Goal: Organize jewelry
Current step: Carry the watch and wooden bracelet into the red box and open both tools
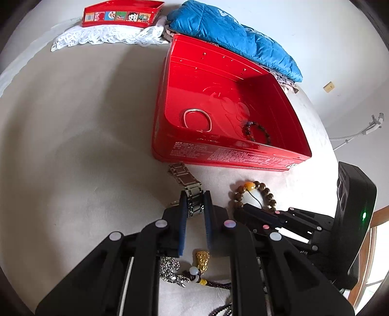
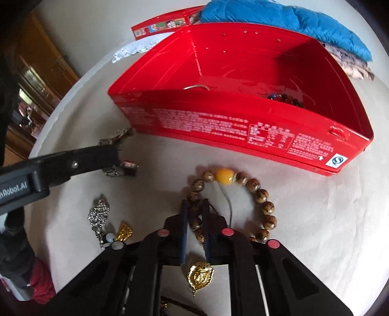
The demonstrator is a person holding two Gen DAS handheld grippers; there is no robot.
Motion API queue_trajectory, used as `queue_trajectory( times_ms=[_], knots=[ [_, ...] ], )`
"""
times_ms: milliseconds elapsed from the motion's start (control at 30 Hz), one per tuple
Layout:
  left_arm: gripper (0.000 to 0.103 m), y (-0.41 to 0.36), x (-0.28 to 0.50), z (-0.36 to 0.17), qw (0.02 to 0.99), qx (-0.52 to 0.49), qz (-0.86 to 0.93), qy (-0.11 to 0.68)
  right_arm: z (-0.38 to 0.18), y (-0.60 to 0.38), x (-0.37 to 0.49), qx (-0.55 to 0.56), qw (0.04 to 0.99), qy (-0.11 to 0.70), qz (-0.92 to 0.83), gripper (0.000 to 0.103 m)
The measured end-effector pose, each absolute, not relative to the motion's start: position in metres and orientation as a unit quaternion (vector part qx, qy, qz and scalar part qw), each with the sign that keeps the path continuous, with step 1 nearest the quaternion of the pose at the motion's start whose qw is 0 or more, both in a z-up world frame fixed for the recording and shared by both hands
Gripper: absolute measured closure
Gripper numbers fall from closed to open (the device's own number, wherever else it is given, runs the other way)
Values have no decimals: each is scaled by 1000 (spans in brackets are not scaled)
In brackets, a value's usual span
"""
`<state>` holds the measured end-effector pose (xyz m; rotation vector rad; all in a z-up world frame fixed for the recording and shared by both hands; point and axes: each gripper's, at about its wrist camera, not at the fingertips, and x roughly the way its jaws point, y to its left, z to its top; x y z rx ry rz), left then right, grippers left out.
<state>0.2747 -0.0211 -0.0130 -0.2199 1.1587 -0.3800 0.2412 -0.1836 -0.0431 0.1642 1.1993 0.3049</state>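
A red tin box point(image 1: 218, 153) stands open on the pale table, with a silver bangle point(image 1: 197, 119) and a dark bead bracelet point(image 1: 257, 131) inside. In front of it my left gripper point(image 1: 195, 201) is shut on a metal link watch band point(image 1: 187, 179), which lies on the cloth. To its right lies a wooden bead bracelet point(image 2: 265, 206) with one amber bead point(image 2: 225, 176). My right gripper point(image 2: 195, 211) is shut on beads on that bracelet's left side. A gold pendant point(image 2: 200, 277) lies under the right gripper, and a sparkly silver piece point(image 2: 98, 214) lies to its left.
The box's red lid point(image 1: 119, 13) with cartoon pictures rests on white lace point(image 1: 109, 36) at the far side. A blue jacket point(image 1: 233, 36) lies behind the box. More beads and a gold charm point(image 1: 203, 260) lie under the left gripper. The table's rim curves on the left.
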Motion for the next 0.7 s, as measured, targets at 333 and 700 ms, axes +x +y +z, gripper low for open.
queue_trajectory(
  times_ms=[333, 700],
  knots=[
    [92, -21, 263, 5, 823, -108, -195, 523, 17, -243, 215, 176, 835, 496, 162, 93],
    [92, -34, 247, 56, 841, -104, -233, 477, 67, -272, 211, 208, 850, 449, 181, 93]
  ],
)
